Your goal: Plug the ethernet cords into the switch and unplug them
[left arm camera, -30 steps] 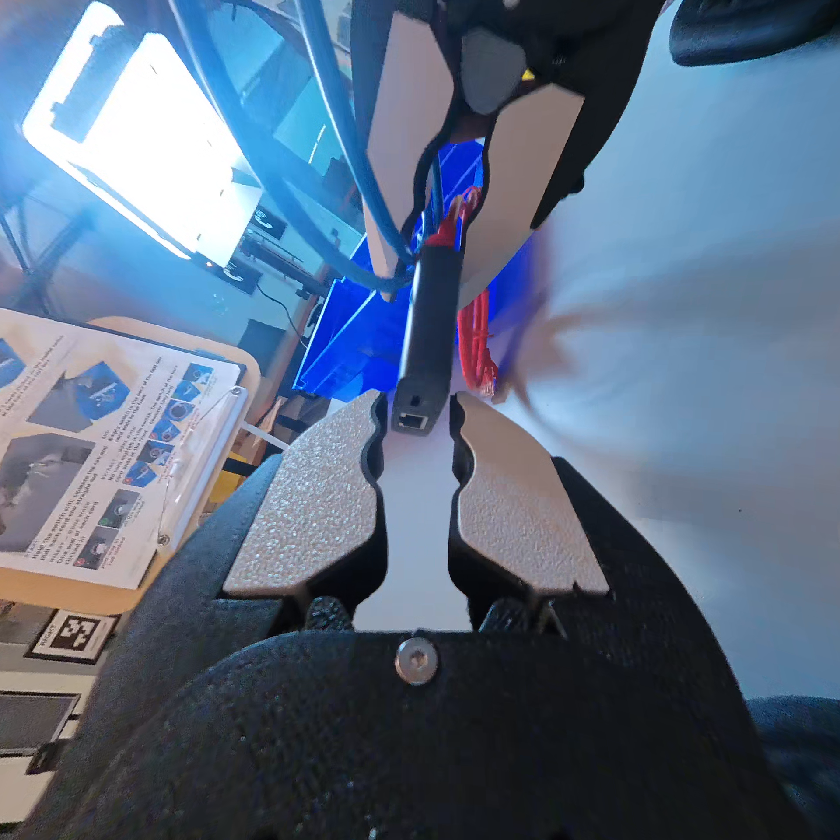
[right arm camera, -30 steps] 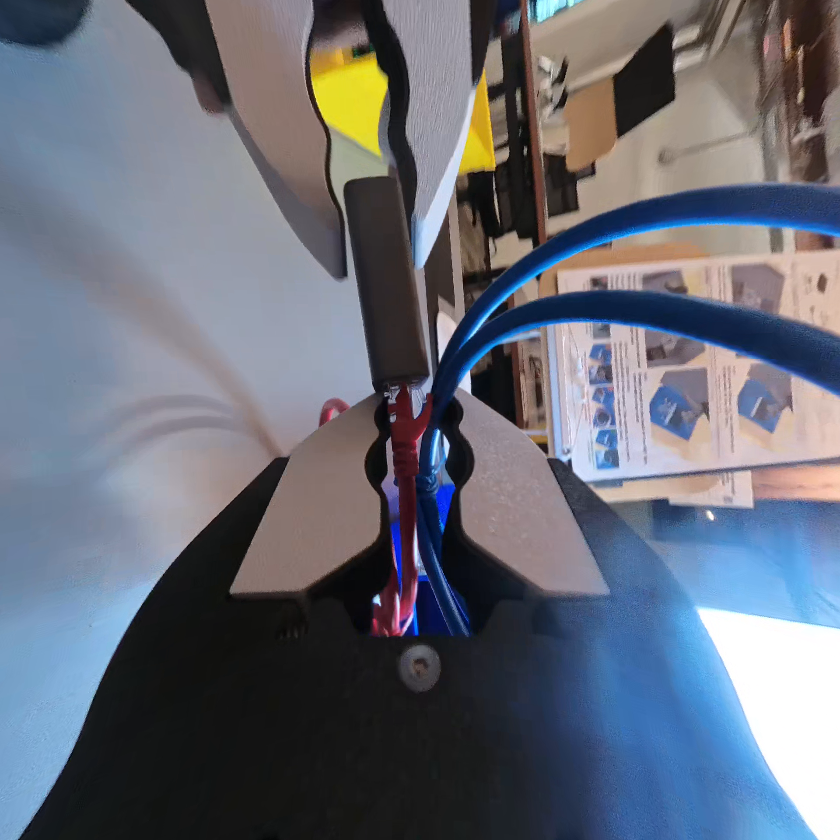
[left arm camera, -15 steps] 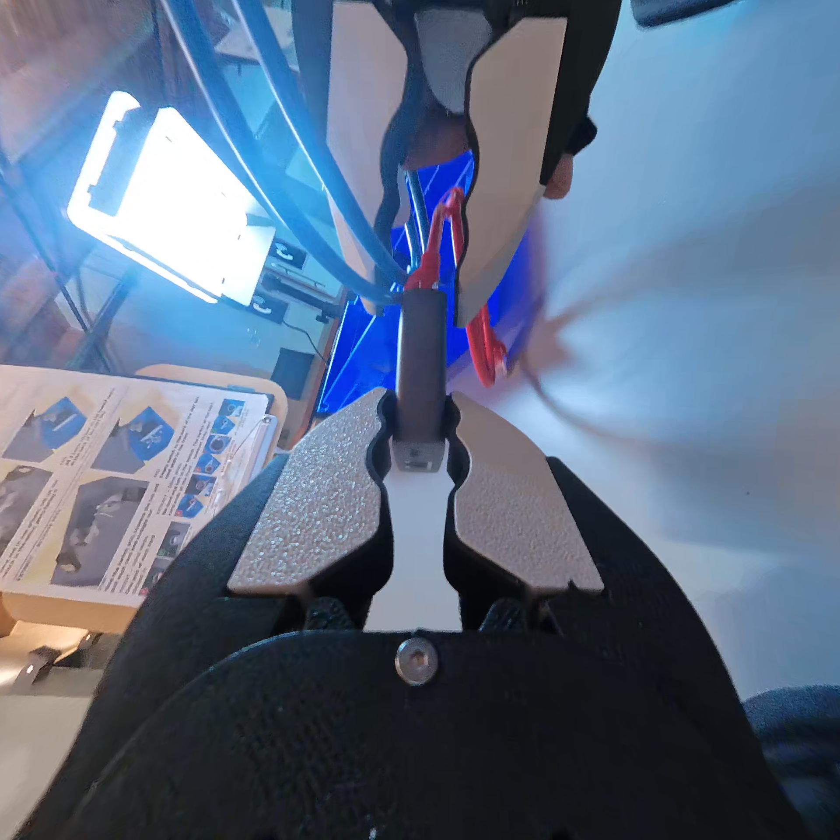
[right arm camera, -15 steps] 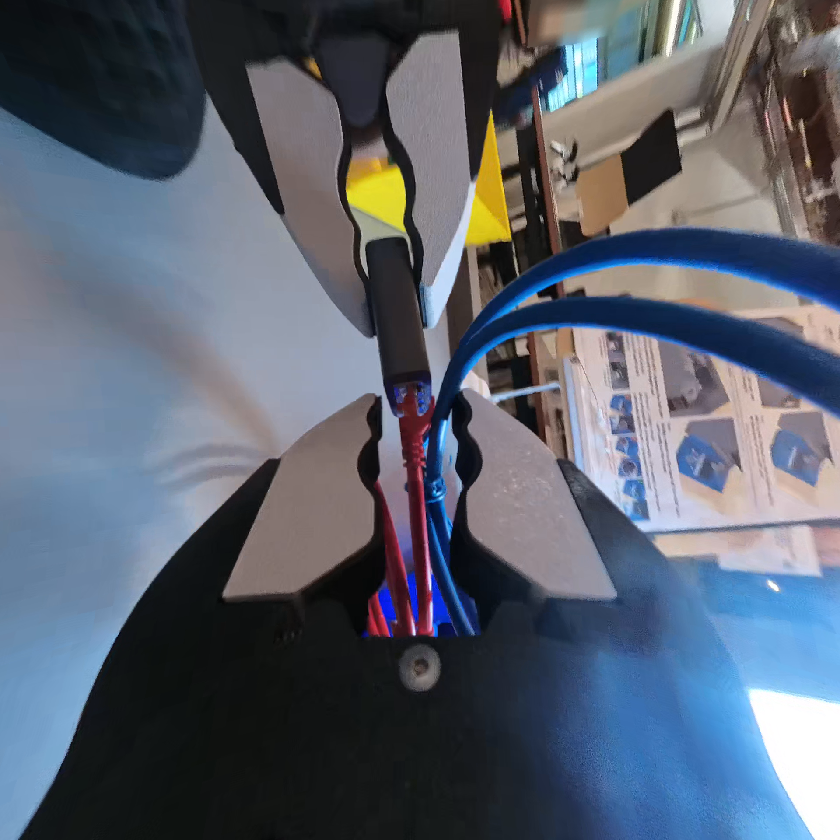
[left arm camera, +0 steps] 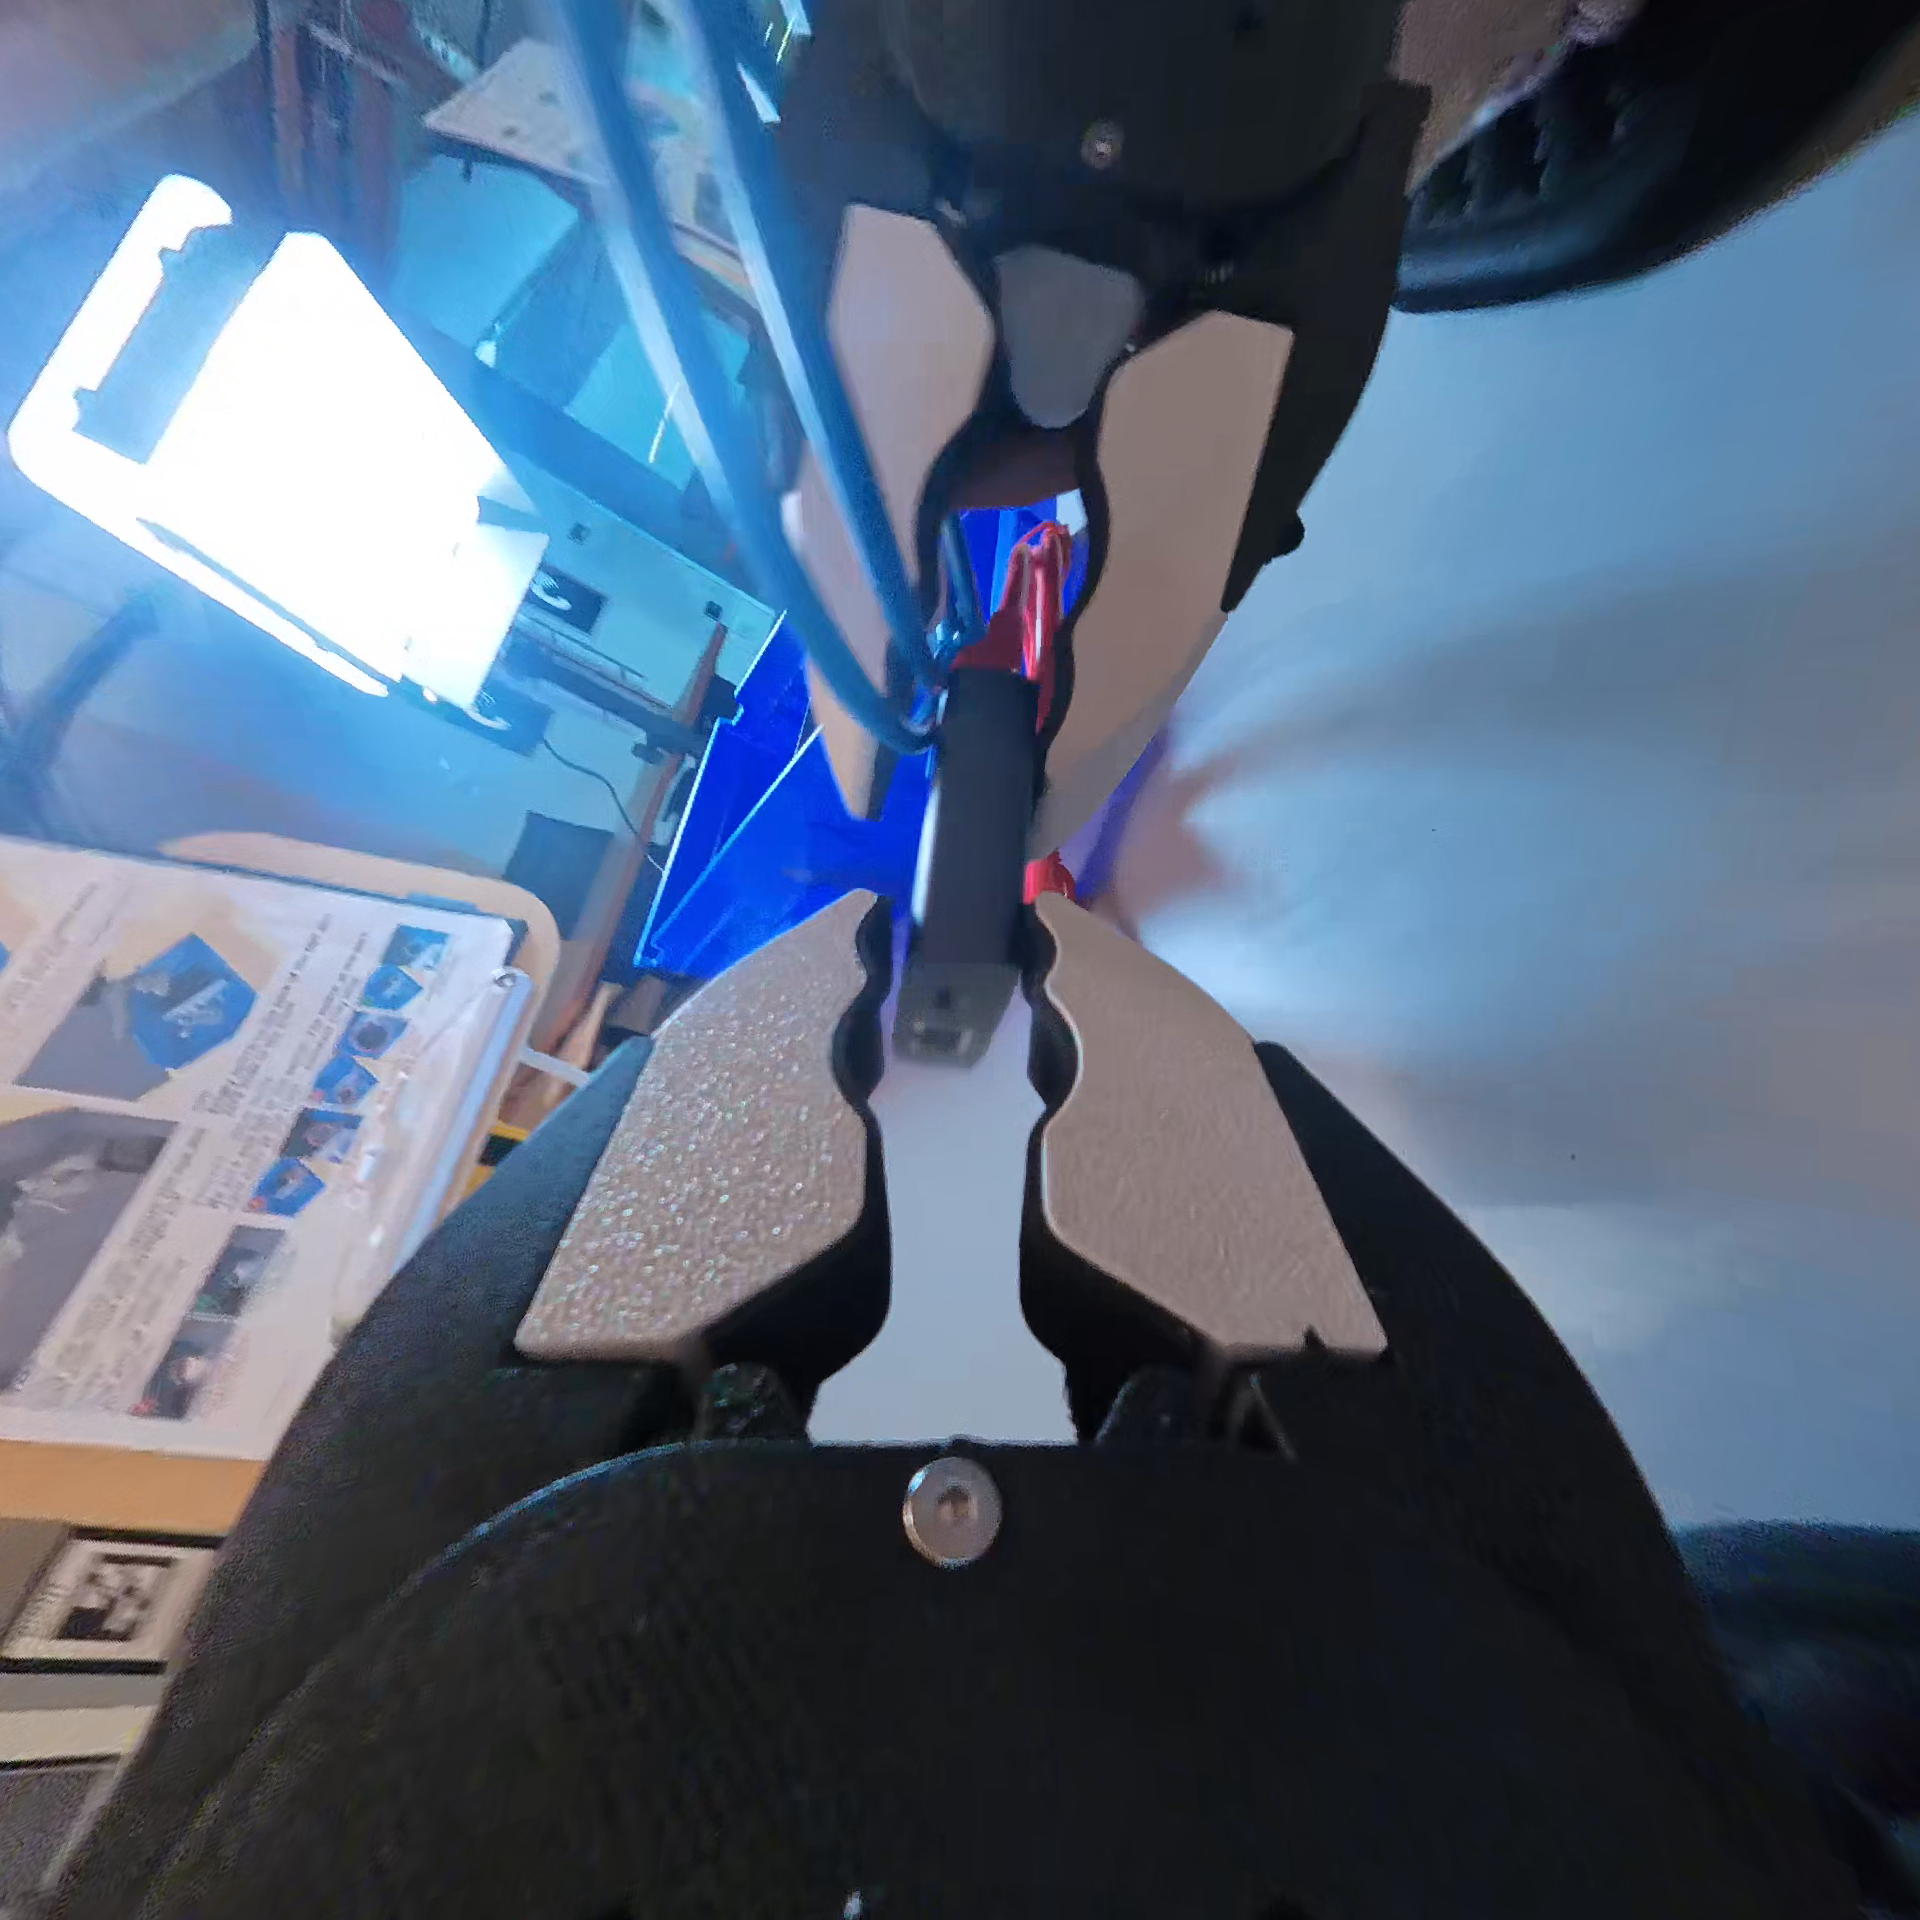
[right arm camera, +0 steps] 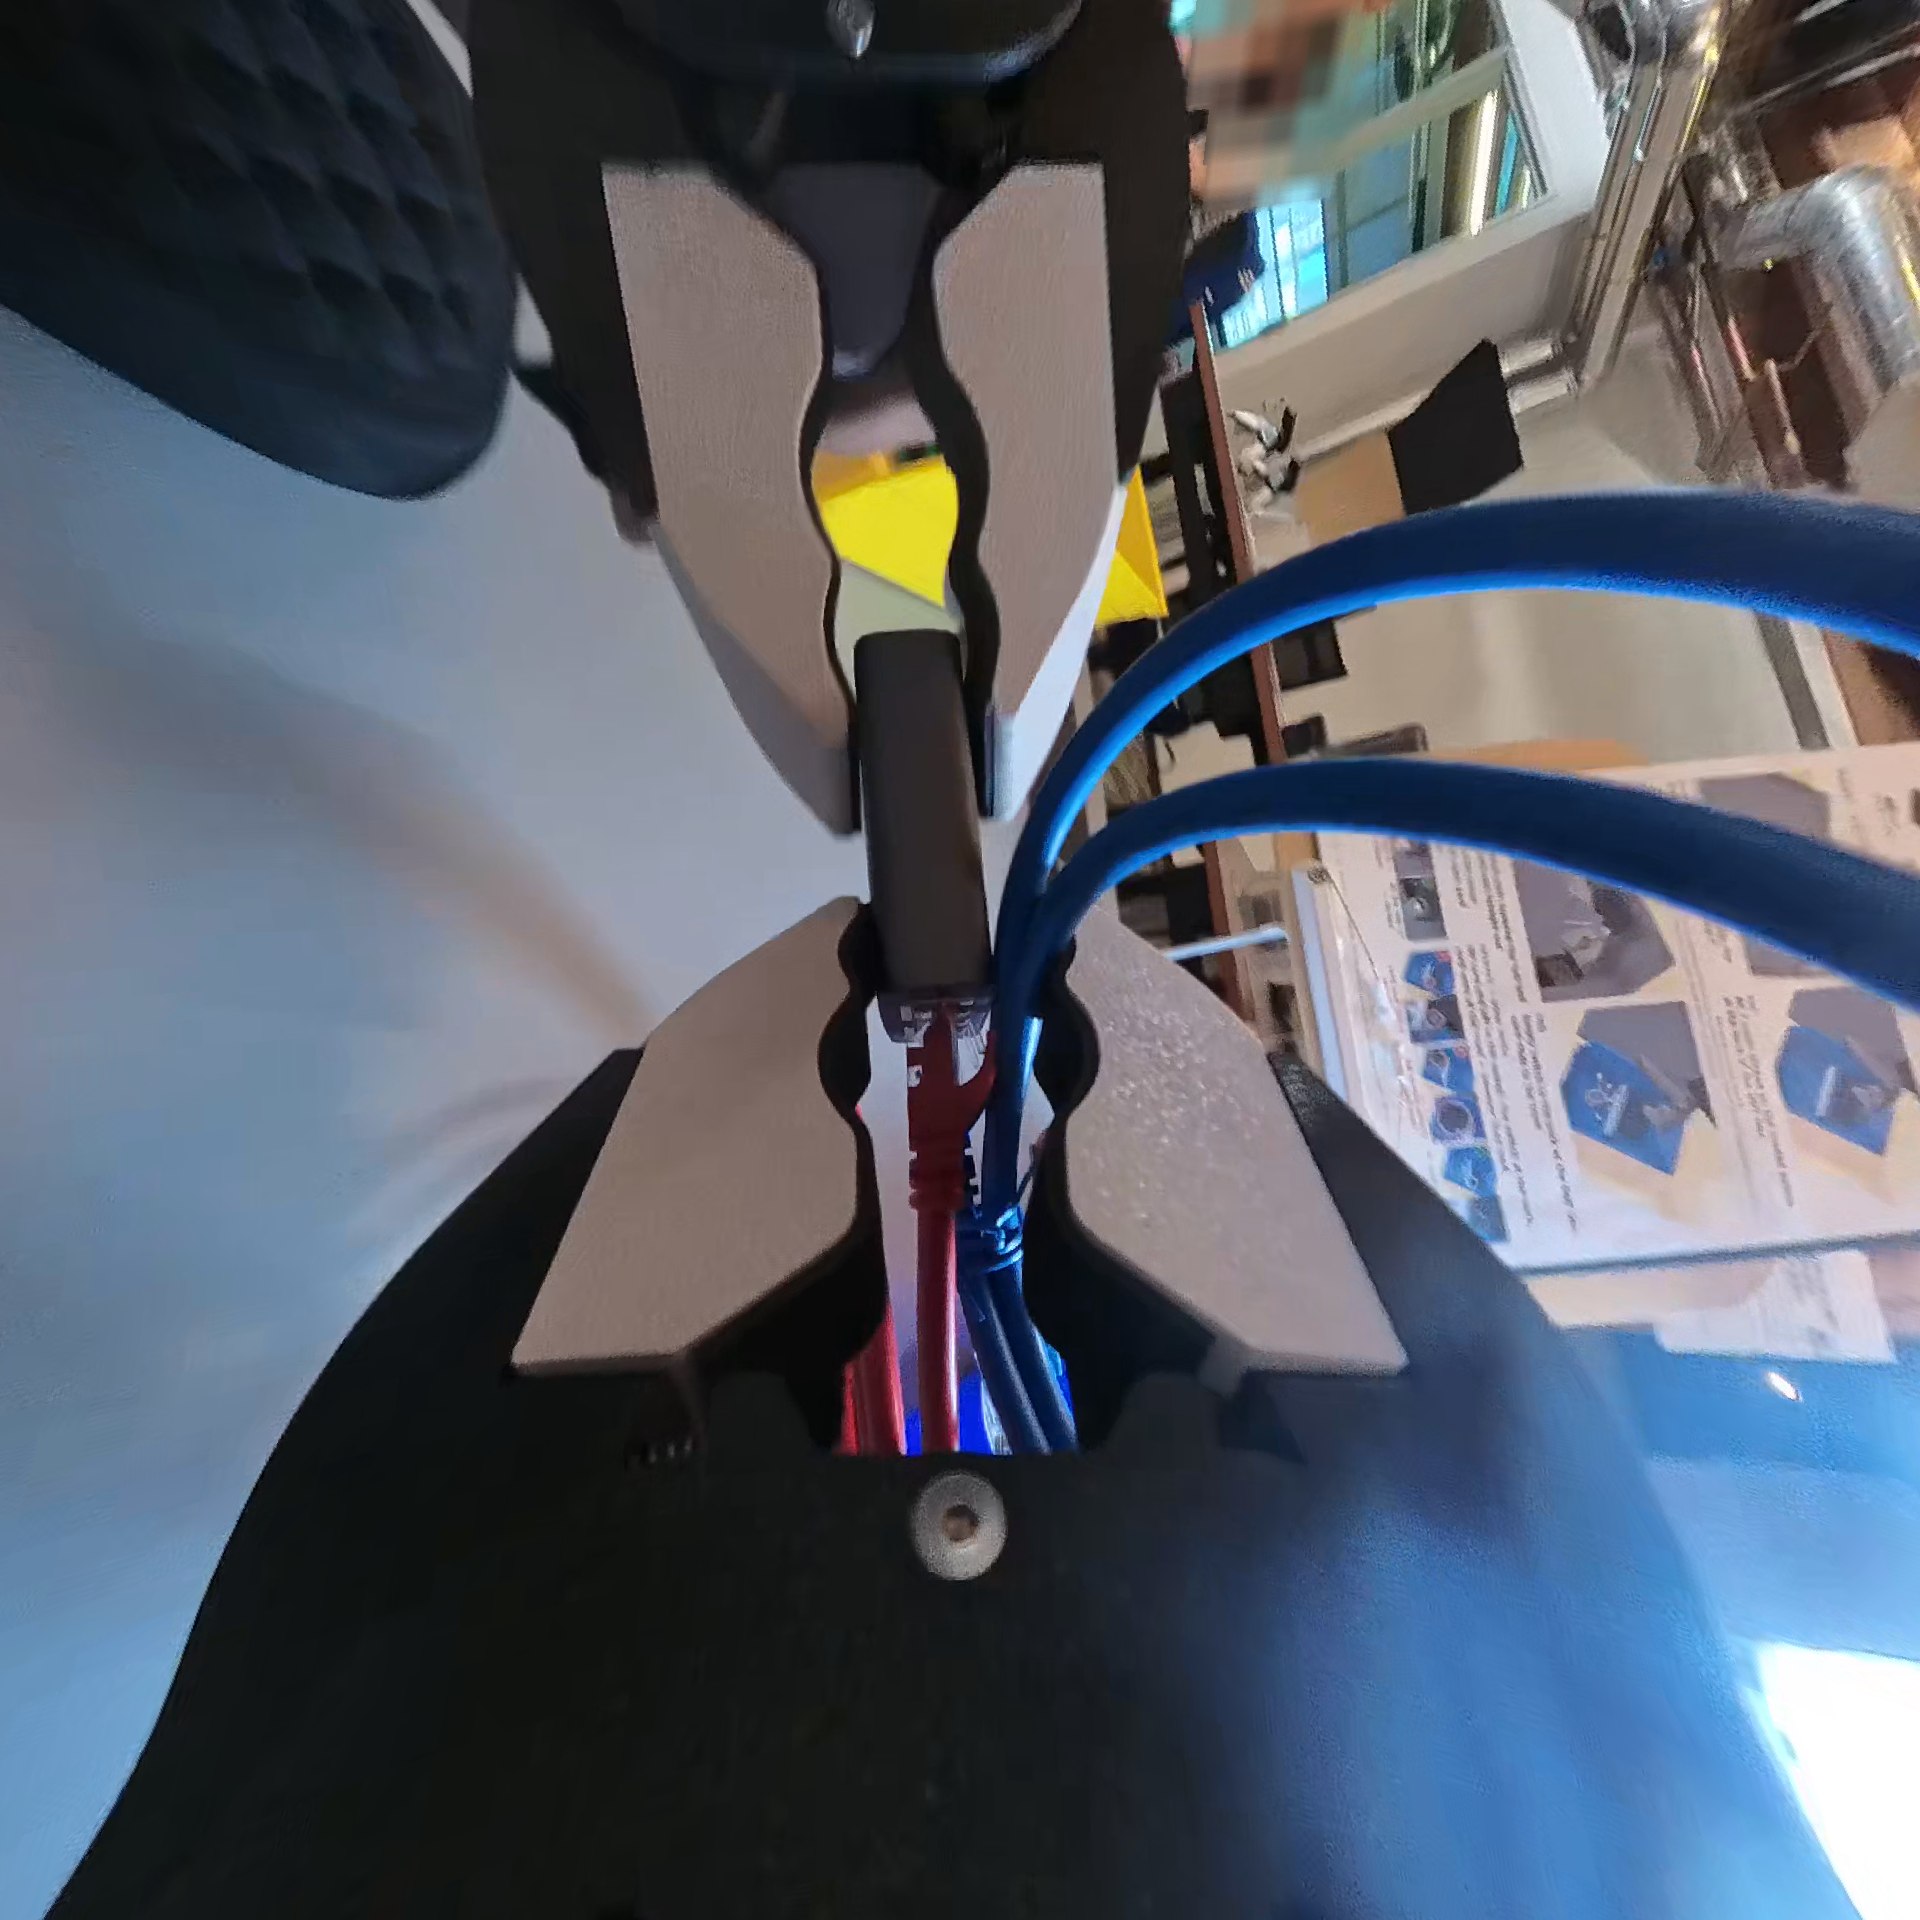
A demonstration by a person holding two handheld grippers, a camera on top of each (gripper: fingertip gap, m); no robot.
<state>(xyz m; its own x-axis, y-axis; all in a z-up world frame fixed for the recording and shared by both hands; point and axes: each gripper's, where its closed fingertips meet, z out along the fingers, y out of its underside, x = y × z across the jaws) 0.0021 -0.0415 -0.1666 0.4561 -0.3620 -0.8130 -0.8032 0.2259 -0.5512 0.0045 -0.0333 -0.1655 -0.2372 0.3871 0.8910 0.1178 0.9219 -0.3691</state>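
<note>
Change since a moment ago: a second back I saw the switch's end just ahead of my left claw's tips; now that end sits between the tips. The right claw has also closed in on the switch's other end, where the plugs are.
Switch position: the switch (left arm camera: 966, 831) is a slim dark box held in the air above the white tabletop (left arm camera: 1558, 831), spanning the gap between my two claws, which face each other.
Left claw: my left claw (left arm camera: 951, 997) is closed to a narrow gap, its grey fingers (left arm camera: 727, 1164) on either side of the switch's bare end; they look to be pinching it, with no space visible at the sides.
Right claw: my right claw (right arm camera: 961, 987) is also narrowed, its tips flanking the switch's socket end. I cannot tell whether they press on the switch or on the cords.
Cords: a red ethernet cord (right arm camera: 940, 1122) is plugged into the switch's socket end and runs back between the right claw's fingers. Blue ethernet cords (right arm camera: 1455, 831) loop beside the switch and pass through the same gap.
Beyond the switch: a blue bin (left arm camera: 769, 821) lies behind it in the left wrist view.
</note>
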